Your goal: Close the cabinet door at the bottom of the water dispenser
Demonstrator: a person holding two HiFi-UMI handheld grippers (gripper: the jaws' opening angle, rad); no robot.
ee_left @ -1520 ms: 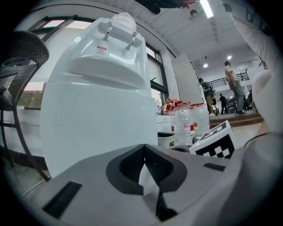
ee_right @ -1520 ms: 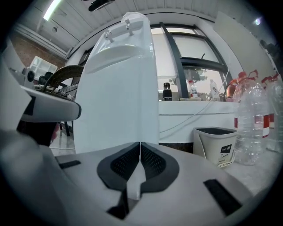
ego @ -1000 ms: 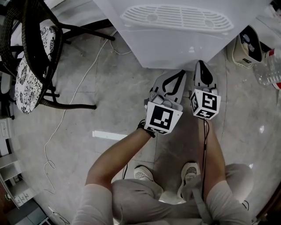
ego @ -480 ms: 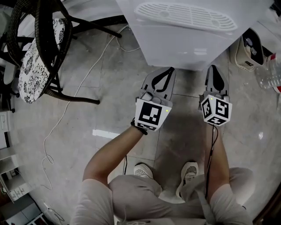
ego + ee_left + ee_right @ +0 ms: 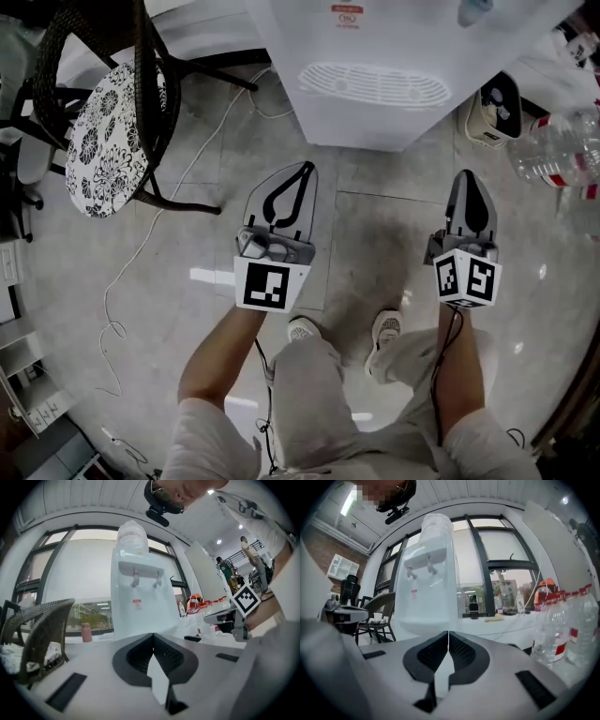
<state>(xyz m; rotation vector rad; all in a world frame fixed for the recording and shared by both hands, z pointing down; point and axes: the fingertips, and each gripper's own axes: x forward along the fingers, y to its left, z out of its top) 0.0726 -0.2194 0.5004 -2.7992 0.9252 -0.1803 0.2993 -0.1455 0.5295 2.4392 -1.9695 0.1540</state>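
The white water dispenser [image 5: 375,56] stands at the top of the head view, its drip grille [image 5: 375,84] facing up. Its bottom cabinet door is hidden from above, and the jaws cover the dispenser's lower part in both gripper views. My left gripper [image 5: 302,169] is shut and empty, held over the floor a short way in front of the dispenser [image 5: 140,606]. My right gripper [image 5: 469,175] is also shut and empty, level with the left one and apart from the dispenser [image 5: 424,592]. In each gripper view the two jaws meet with nothing between them.
A wicker chair with a floral cushion [image 5: 117,141] stands to the left. A white cable [image 5: 173,187] trails over the tiled floor. A small white appliance [image 5: 494,111] and large water bottles [image 5: 562,150] sit to the right of the dispenser. My shoes [image 5: 384,328] are below the grippers.
Both grippers have risen and drawn back from the dispenser's base and moved apart. The person has straightened up, so more of the dispenser's front shows.
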